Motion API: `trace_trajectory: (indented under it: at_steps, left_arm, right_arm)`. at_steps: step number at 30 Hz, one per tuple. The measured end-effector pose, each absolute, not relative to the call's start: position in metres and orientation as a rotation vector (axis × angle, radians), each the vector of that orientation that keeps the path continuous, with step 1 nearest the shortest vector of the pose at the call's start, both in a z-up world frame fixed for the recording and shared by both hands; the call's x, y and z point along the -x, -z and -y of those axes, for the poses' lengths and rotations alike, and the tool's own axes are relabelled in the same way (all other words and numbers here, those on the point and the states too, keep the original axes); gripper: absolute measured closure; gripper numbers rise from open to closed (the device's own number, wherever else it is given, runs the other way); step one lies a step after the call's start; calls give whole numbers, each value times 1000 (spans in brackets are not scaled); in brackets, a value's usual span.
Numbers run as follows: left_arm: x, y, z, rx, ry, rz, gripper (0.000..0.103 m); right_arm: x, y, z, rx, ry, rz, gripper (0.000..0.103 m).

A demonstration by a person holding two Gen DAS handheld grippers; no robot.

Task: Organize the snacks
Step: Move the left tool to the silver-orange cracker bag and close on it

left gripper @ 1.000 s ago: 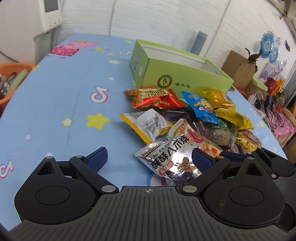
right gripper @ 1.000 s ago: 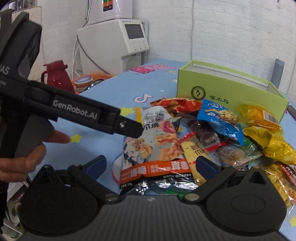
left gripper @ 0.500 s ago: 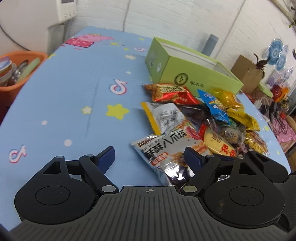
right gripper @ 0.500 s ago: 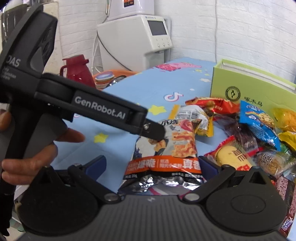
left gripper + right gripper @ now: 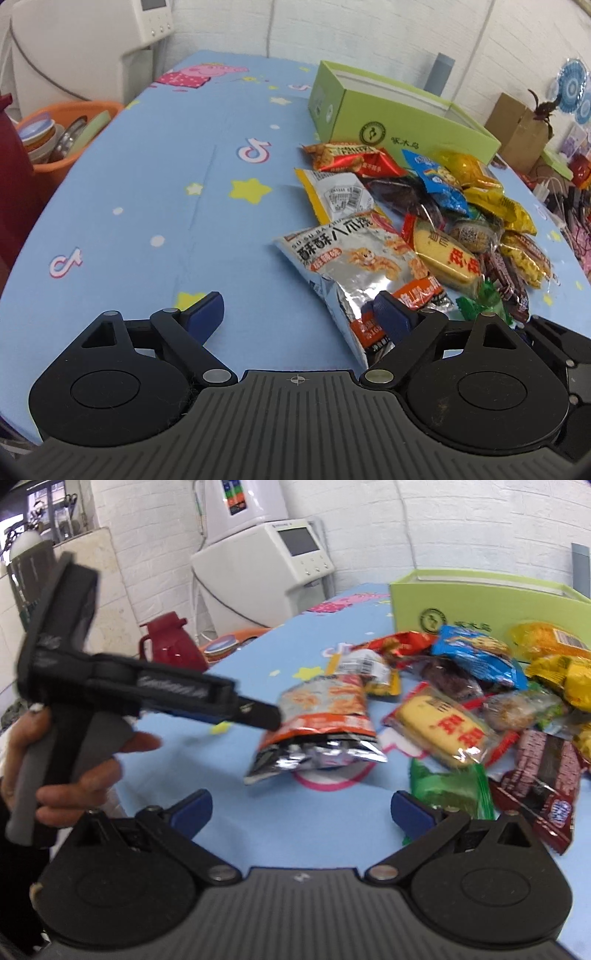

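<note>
From the left wrist view, the snacks lie heaped on the blue cartoon-print bench (image 5: 155, 206) just in front of the open lime-green cardboard box (image 5: 399, 122), probably dumped there so each packet has only a short trip into the box. Nearest the camera is the silver foil snack bag with orange bands (image 5: 354, 266), lying flat with its crimped end toward the lens. The left hand-held gripper (image 5: 299, 314) is tilted down at the bench. Its jaws have just been opening a little and stand wide apart. The right blue pad (image 5: 389, 314) overlaps the bag's near corner in the picture, but whether it touches I cannot tell. The left pad is over bare cloth, so nothing is gripped.

From the right wrist view, the right hand-held gripper (image 5: 301, 808) is likewise gaping, its blue pads well apart above bare cloth with nothing between them. It slopes down toward the pile, with a green wrapped sweet (image 5: 450, 786) just beside its right pad and a yellow cake in clear wrap (image 5: 443, 727) beyond. The person's left hand (image 5: 66, 775) is wrapped round the other tool's grey handle. That tool's black finger reaches in from the left to the foil bag's edge, so the bag looks like the first item to be lifted. The picture is blurred there.
</note>
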State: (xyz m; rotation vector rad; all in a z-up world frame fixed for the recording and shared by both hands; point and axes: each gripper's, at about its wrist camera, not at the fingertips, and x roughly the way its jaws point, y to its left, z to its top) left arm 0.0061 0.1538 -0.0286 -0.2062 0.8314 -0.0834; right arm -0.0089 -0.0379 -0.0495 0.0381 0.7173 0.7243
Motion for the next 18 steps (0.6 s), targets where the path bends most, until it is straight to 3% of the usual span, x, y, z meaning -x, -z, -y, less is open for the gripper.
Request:
trace_trajectory:
  at_steps: [11,14,18]
  left_arm:
    - [-24,30,-102,204,206,-849,23]
    - [-15,18,-96,145,207,-830,29]
    - [-4,-13,-117,76,150,-682,16]
  right_arm:
    - [0,58,85,-69,-601,-705,0]
    - [6,50,94,-107,-589,-684,0]
    - [13,41,84,-158,-696,-667,0]
